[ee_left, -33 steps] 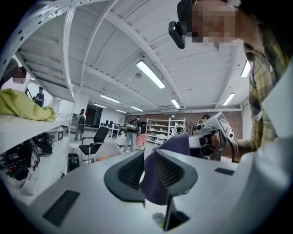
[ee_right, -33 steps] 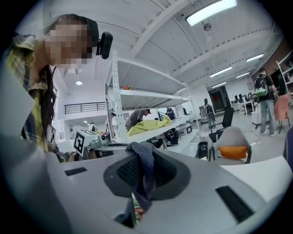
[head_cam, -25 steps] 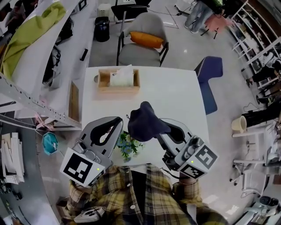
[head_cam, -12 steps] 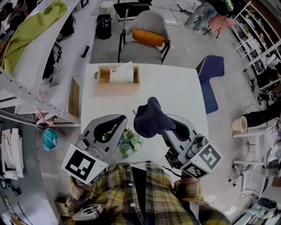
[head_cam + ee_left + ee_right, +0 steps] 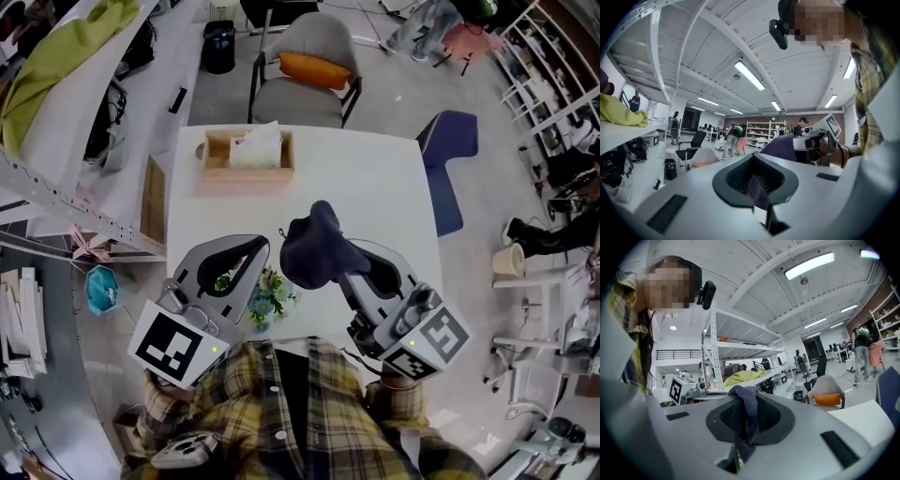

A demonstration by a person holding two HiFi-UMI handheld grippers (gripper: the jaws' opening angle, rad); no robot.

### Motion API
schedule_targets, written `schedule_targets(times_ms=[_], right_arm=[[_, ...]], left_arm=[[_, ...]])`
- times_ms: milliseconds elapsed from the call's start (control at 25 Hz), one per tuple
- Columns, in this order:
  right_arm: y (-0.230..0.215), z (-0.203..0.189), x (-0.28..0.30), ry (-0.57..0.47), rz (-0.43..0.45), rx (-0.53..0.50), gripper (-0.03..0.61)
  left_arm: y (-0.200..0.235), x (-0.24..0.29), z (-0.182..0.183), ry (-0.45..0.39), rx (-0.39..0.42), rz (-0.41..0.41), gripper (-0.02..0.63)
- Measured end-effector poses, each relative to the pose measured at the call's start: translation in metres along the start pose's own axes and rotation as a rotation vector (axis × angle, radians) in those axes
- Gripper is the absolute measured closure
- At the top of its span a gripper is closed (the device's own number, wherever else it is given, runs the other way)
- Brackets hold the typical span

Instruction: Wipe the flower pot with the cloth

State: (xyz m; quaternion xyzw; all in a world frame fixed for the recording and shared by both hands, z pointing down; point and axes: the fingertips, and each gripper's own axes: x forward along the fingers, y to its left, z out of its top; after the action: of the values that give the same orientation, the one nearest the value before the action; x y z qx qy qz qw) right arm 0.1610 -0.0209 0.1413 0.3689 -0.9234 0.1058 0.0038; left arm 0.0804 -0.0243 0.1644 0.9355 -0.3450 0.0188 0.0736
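A small flower pot with green leaves and pale blue flowers (image 5: 267, 300) stands near the white table's (image 5: 375, 187) front edge, between my two grippers. My left gripper (image 5: 251, 277) is shut at the plant's left side. In the left gripper view a thin purplish sliver, apparently the pot's rim, is pinched between its jaws (image 5: 758, 197). My right gripper (image 5: 339, 272) is shut on a dark blue cloth (image 5: 312, 248), which bunches above and just right of the flowers. The cloth (image 5: 746, 404) hangs over that gripper's jaws (image 5: 740, 446). The pot's body is hidden.
A wooden tissue box (image 5: 246, 155) sits at the table's far left. Behind the table are a grey chair with an orange cushion (image 5: 309, 70) and a blue chair (image 5: 450, 159) at the right. A metal shelf rack (image 5: 56, 187) runs along the left.
The cloth and right gripper have shifted slightly right of where they were a second ago. The left gripper stays by the plant. The view has moved a little.
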Motion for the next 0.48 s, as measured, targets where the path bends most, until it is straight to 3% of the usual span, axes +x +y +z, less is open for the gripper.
schedule_targets(times_ms=[160, 480], right_arm=[[-0.002, 0.000, -0.001, 0.001, -0.004, 0.009, 0.563], [0.007, 0.001, -0.006, 0.022, 0.000, -0.022, 0.563]], left_arm=[[-0.006, 0.008, 0.006, 0.019, 0.044, -0.024, 0.604], [-0.005, 0.010, 0.031, -0.014, 0.028, -0.058, 0.604]])
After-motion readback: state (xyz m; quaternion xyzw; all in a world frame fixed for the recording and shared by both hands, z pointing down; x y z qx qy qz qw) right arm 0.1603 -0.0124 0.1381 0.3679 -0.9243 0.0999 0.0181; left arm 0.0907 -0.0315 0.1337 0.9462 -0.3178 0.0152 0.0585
